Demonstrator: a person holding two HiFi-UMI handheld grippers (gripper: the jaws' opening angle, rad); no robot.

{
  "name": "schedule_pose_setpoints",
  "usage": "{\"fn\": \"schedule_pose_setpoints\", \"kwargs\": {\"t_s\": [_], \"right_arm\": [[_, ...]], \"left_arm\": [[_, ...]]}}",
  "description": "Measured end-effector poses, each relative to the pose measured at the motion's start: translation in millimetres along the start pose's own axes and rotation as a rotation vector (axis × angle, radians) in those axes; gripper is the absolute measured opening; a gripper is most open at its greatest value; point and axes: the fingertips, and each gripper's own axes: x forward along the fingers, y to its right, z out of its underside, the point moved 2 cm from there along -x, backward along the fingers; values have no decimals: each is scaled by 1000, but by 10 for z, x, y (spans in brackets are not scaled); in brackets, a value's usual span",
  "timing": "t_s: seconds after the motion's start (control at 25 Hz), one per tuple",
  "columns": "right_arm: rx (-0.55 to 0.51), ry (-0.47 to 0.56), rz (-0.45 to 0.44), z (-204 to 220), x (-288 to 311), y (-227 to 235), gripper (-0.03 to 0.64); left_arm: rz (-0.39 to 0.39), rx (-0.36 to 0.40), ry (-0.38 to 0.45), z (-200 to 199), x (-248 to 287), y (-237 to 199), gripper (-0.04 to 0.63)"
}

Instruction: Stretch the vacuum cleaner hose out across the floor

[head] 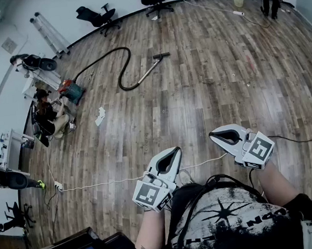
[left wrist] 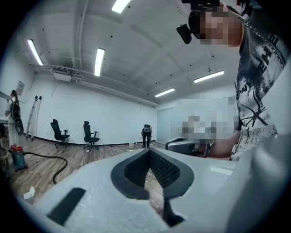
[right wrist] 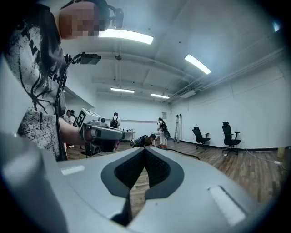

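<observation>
Head view shows your left hand-held gripper (head: 174, 153) and right hand-held gripper (head: 218, 136) closed tight on nothing, carried level at your waist since there is nothing within reach. The hose (head: 122, 78) lies looped on the floor (head: 222, 77) well ahead, so you likely need to walk over first.

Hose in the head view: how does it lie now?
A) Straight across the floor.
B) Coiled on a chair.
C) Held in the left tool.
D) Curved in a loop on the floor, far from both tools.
D: the hose bends in a loop on the floor, far beyond the left tool and the right tool, which are both shut and empty.
</observation>
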Motion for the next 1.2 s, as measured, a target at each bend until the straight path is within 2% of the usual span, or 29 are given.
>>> {"fn": "schedule_pose_setpoints", "kwargs": {"t_s": [0.6,0.84,1.04,1.2], "right_arm": [[1,-26,7,35,16,59,5],[98,-8,-44,42,-30,-17,5],[42,-24,-76,92,82,-173,6],[29,-15,19,108,91,-65,5]], "left_arm": [[-15,-17,11,36,11,-80,2],[-14,-22,18,-12,29,-46,2],[-22,-26,17,44,-49,-62,2],[-25,-30,19,77,-100,-93,2]]}}
